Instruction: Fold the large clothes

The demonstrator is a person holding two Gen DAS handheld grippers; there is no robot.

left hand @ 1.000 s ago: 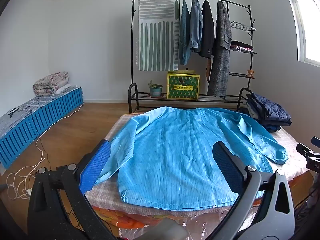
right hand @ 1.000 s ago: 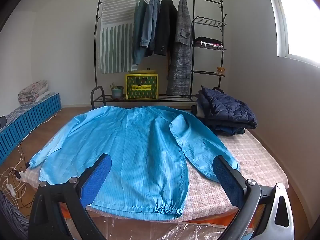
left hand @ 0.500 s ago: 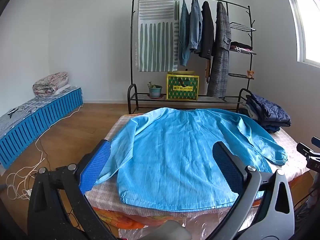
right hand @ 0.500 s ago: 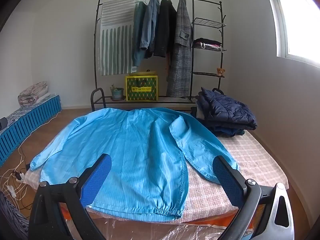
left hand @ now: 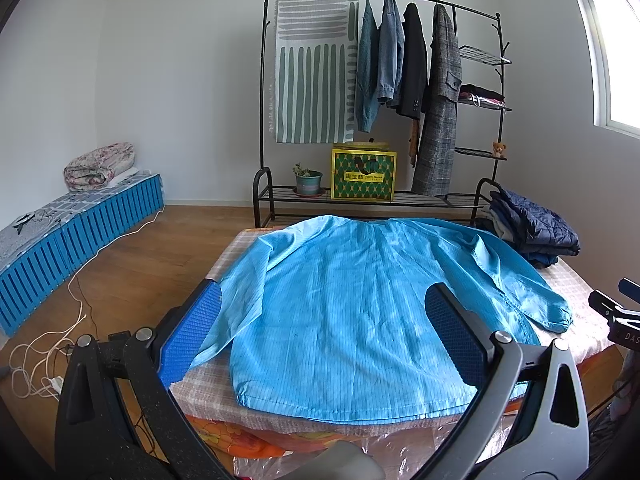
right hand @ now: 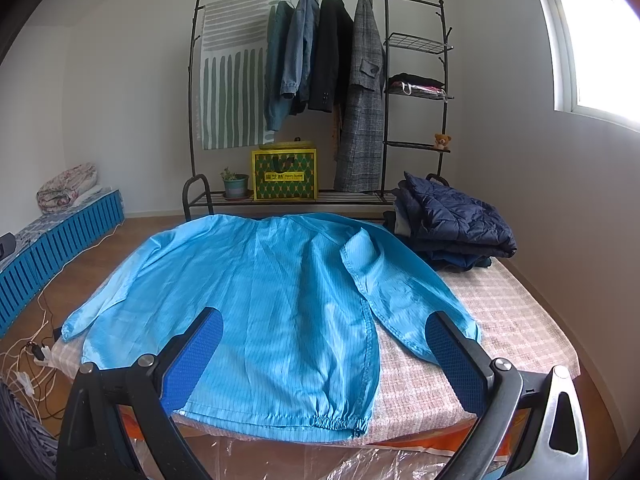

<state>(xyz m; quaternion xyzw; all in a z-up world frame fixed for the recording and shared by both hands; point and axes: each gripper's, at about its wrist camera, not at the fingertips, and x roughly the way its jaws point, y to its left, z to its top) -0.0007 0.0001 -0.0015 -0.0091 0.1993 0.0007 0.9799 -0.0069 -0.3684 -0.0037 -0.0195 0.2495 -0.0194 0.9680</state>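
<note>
Almost nothing changes since a second ago: blue jacket [left hand: 360, 312] stays spread flat on the bed [right hand: 516, 320], unfolded. Left gripper [left hand: 324, 336] and right gripper [right hand: 324, 356] keep hovering near the hem, fingers wide, empty; folding not started.

One blue jacket [right hand: 256, 300] lies at the frame's centre, one pile of dark clothes [right hand: 452, 220] to its right. Four garments [right hand: 320, 56] and one striped cloth [right hand: 232, 76] hang at the top. Below stand one yellow box [right hand: 285, 176] and one potted plant [right hand: 235, 183]; one teddy bear [right hand: 441, 141] sits on the right.
</note>
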